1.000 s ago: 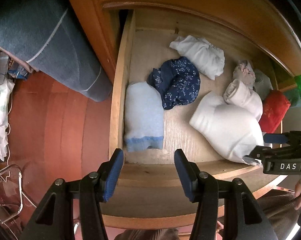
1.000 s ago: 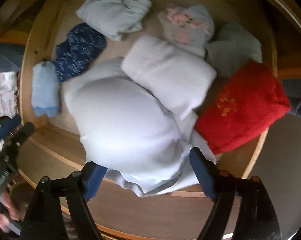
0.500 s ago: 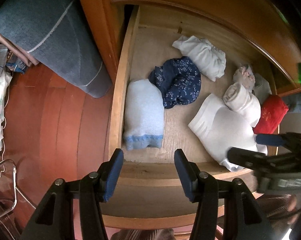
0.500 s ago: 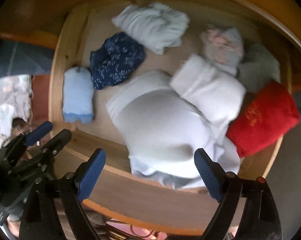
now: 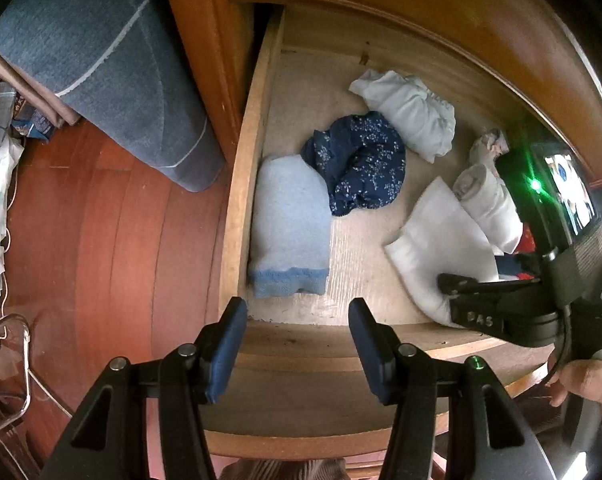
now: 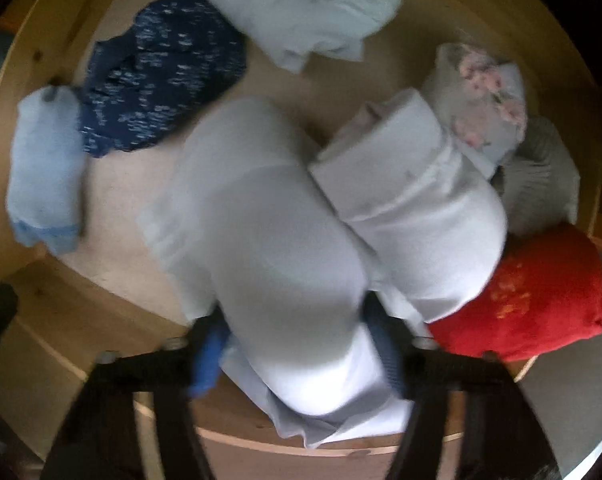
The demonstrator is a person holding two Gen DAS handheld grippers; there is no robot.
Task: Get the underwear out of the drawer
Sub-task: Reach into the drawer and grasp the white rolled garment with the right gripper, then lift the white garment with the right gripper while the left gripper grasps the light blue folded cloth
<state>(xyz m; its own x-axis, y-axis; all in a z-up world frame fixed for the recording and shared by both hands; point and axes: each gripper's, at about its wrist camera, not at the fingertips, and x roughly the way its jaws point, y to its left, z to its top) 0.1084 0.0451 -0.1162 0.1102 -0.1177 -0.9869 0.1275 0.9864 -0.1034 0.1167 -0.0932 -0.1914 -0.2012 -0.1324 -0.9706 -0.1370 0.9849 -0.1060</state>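
Observation:
An open wooden drawer (image 5: 237, 184) holds several folded underwear. A large white folded piece (image 6: 261, 240) lies at the front right; it also shows in the left wrist view (image 5: 437, 240). My right gripper (image 6: 297, 340) straddles its front end, fingers on both sides pressing into the cloth; the view is blurred. In the left wrist view the right gripper (image 5: 481, 300) reaches in from the right. My left gripper (image 5: 297, 336) is open and empty above the drawer's front edge, near a light blue piece (image 5: 289, 228).
Also in the drawer: a navy patterned piece (image 5: 361, 164), a crumpled white piece (image 5: 409, 112), a white roll (image 6: 413, 204), a floral piece (image 6: 481, 92), a grey piece (image 6: 541, 176) and a red piece (image 6: 533, 300). A blue rug (image 5: 101, 64) lies on the wooden floor at left.
My right gripper has moved down into the drawer and closed its fingers around the front end of the large white piece. The left gripper has stayed open and hardly moved.

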